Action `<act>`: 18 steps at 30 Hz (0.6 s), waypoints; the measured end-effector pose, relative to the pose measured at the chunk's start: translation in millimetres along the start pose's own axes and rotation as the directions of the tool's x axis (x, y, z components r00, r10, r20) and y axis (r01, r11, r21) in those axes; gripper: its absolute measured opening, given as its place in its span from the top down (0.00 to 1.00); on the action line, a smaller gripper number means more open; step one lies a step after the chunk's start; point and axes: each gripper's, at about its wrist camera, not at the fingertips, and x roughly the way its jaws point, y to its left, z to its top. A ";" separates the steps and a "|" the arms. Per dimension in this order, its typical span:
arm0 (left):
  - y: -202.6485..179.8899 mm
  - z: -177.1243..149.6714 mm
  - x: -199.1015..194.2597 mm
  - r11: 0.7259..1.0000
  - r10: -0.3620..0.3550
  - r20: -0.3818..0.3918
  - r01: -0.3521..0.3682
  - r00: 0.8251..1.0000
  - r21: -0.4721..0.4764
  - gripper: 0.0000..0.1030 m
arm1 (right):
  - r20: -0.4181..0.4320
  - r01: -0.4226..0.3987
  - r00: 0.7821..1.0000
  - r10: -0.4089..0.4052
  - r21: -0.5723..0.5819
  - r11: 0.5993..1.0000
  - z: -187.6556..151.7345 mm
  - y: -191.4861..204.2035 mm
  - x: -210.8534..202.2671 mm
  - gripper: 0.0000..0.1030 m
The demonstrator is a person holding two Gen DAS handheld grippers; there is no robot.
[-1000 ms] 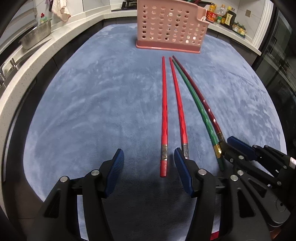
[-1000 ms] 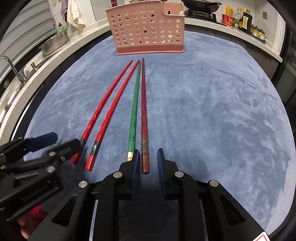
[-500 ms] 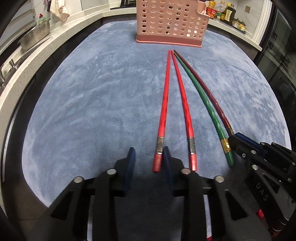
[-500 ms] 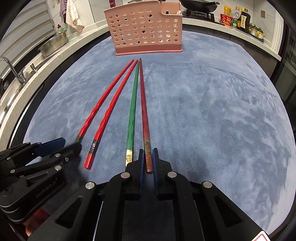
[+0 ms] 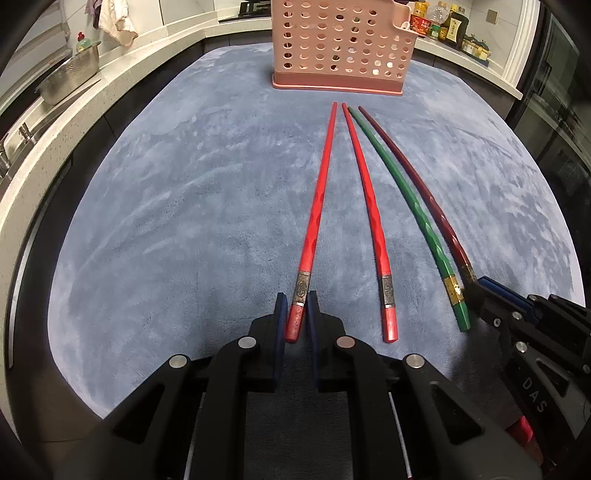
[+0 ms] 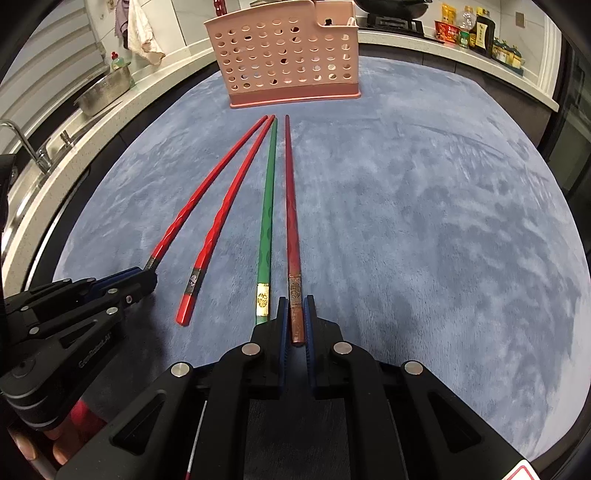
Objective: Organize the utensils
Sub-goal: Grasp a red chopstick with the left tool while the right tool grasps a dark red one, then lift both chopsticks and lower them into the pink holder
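Four chopsticks lie side by side on a blue mat, tips toward a pink perforated utensil basket at the far edge. My left gripper is shut on the butt end of the leftmost red chopstick. A second red chopstick and a green chopstick lie free. My right gripper is shut on the butt end of the dark red chopstick, the rightmost one. The right gripper also shows in the left wrist view, the left gripper in the right wrist view. The basket shows there too.
The blue mat covers the worktop. A white counter runs along the left with a steel colander and a tap. Sauce bottles stand at the back right. A cloth hangs at the back left.
My left gripper moved onto the leftmost red chopstick's end and closed from wide open to shut on it. My right gripper closed fully on the dark red chopstick.
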 end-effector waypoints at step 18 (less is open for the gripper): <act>9.5 11.3 -16.4 1.000 0.027 0.035 -0.027 0.999 -0.011 0.93 | 0.059 -0.030 0.998 0.026 0.055 0.998 4.0 -2.3 -35.0 0.93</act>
